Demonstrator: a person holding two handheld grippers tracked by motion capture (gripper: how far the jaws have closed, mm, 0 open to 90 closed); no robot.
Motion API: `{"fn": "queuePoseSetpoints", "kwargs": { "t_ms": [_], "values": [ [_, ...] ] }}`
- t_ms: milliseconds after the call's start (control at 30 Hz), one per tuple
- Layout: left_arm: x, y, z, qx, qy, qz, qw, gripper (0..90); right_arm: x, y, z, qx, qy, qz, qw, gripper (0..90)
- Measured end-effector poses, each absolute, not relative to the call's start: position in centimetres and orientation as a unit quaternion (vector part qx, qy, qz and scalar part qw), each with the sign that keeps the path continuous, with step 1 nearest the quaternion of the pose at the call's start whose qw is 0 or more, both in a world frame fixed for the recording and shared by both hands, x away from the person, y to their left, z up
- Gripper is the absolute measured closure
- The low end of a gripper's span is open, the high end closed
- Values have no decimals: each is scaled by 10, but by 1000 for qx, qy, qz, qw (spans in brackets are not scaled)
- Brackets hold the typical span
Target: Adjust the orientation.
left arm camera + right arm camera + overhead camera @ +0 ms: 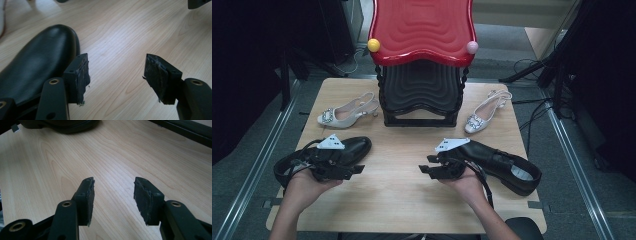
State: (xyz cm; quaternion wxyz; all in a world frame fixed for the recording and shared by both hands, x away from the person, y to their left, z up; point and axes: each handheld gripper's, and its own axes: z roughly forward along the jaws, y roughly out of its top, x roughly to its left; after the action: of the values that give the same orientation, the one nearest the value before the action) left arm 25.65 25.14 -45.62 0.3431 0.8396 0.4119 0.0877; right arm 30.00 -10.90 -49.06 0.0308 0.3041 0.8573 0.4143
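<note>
Two black leather shoes lie on the wooden table (402, 200): one at the left (354, 146), one at the right (507, 165). My left gripper (358, 169) hovers just in front of the left shoe and points right. In the left gripper view the left gripper (116, 75) is open over bare wood, with the shoe's toe (37, 65) beside its left jaw. My right gripper (427, 164) sits by the right shoe's toe and points left. The right gripper (113, 195) stands open with nothing between its jaws, and the left shoe (60, 125) lies farther off.
A red and black shoe rack (422, 50) stands at the table's back centre; its base (190, 130) crosses the right gripper view's top corner. A white slingback heel (347, 112) lies left of it and another (486, 112) right. Cables run over the floor at the right.
</note>
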Motion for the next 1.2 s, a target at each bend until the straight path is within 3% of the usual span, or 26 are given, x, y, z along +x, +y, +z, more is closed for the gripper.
{"fn": "queuePoseSetpoints", "kwargs": {
  "t_ms": [833, 1200],
  "values": [
    [237, 327, -441, 778, 494, 144, 360, 395, 305, -108, -497, 302, 866, 397, 42, 503],
    [226, 358, -442, 749, 550, 160, 332, 397, 305, -103, -498, 300, 868, 393, 40, 503]
  ]
}}
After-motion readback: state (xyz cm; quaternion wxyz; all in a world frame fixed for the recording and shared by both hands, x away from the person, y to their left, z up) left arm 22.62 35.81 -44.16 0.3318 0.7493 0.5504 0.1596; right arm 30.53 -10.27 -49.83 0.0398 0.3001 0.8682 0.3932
